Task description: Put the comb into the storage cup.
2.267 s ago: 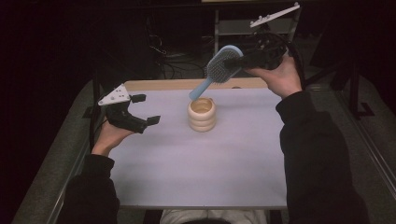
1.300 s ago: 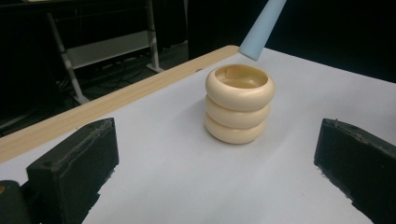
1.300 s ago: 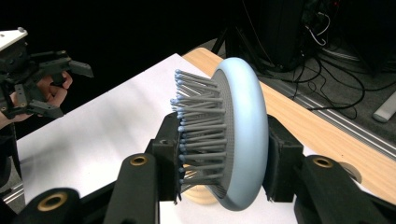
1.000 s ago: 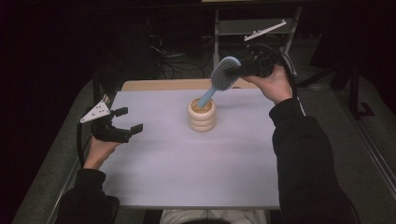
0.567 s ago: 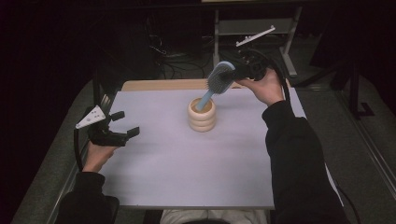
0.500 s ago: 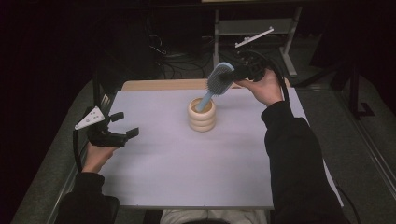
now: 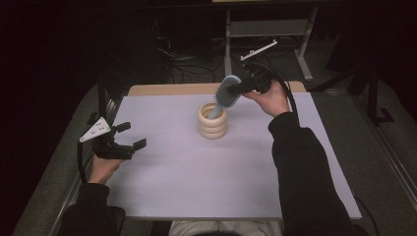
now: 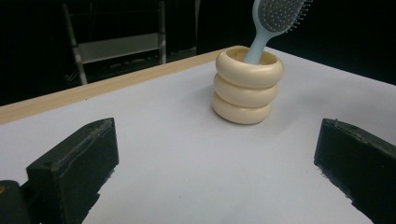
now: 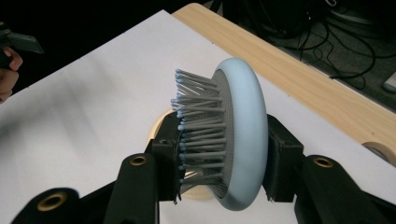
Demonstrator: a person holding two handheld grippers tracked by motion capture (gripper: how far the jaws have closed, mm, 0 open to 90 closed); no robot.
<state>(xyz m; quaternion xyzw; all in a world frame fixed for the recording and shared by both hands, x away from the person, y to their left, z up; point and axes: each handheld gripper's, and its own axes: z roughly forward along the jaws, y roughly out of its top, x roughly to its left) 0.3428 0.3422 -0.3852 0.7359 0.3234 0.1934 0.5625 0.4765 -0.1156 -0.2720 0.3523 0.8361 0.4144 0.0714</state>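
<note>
Blue hairbrush [image 7: 227, 92] stands clamped inside holder [image 7: 213, 126] rim.

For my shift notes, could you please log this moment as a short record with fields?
Work in hand: putting a hairbrush handle-first into a cream ringed holder
Right hand-held gripper: shut on the brush head
Brush handle: inside the holder's mouth, brush leaning
Left hand-held gripper: open, holding nothing, near the table's left edge
Surface: pale table cover

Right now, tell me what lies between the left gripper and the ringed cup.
Nothing: in the left gripper view, bare white tabletop runs from the open left gripper to the cup.
</note>
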